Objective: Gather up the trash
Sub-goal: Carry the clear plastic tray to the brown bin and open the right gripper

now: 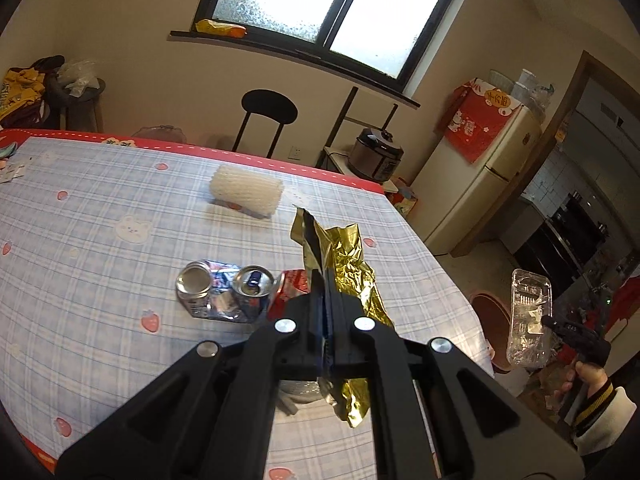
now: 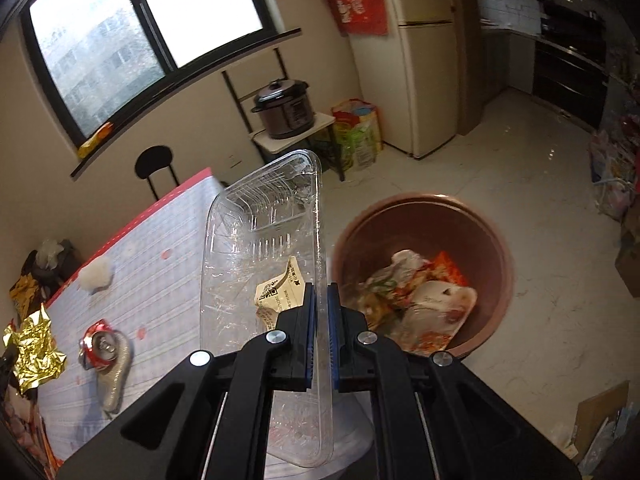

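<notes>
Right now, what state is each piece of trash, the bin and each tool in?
Left tool: shut on gold wrapper, held above the table.
Right tool: shut on clear tray, near the bin.
Bin: open, partly filled.
Cans: crushed, lying on the table.

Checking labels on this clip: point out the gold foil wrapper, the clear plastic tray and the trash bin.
gold foil wrapper [image 1: 352, 268], left wrist view, crumpled middle.
clear plastic tray [image 2: 260, 240], right wrist view, ribbed base.
trash bin [image 2: 496, 240], right wrist view, inner wall.
</notes>
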A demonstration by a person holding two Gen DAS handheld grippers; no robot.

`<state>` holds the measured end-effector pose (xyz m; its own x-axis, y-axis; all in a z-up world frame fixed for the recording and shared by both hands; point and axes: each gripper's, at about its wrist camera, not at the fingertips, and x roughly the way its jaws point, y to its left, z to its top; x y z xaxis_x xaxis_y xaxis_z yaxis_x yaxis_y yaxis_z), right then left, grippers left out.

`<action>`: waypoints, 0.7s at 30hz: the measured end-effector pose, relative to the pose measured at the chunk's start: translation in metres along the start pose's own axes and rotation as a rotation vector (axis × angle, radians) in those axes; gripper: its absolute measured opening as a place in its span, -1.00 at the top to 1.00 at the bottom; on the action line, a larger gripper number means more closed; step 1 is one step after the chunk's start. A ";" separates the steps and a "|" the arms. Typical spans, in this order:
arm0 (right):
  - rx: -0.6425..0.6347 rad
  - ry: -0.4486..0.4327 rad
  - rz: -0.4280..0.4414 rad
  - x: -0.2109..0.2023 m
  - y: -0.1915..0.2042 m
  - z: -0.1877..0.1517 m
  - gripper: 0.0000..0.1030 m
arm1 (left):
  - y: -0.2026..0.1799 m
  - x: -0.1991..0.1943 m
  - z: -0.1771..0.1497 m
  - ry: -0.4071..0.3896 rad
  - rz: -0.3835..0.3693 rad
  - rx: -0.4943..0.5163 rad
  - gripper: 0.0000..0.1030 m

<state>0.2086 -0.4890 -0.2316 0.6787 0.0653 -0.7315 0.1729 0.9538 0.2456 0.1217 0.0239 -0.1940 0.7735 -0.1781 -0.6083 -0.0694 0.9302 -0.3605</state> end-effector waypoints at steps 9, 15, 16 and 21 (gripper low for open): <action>0.040 -0.034 -0.156 0.016 -0.082 0.043 0.85 | -0.042 0.021 -0.005 0.008 -0.017 0.018 0.90; 0.065 -0.043 -0.167 0.028 -0.097 0.064 -0.08 | -0.064 0.025 -0.006 0.013 -0.028 0.047 0.90; 0.064 -0.063 -0.163 0.024 -0.097 0.065 -0.15 | -0.069 0.027 -0.005 0.014 -0.034 0.056 0.90; 0.047 -0.109 -0.146 -0.002 -0.101 0.066 -0.76 | -0.100 0.039 -0.003 0.021 -0.088 0.107 0.90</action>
<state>0.2373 -0.6046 -0.2126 0.7169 -0.1076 -0.6888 0.3067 0.9360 0.1730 0.1573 -0.0770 -0.1835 0.7602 -0.2660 -0.5928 0.0667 0.9395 -0.3360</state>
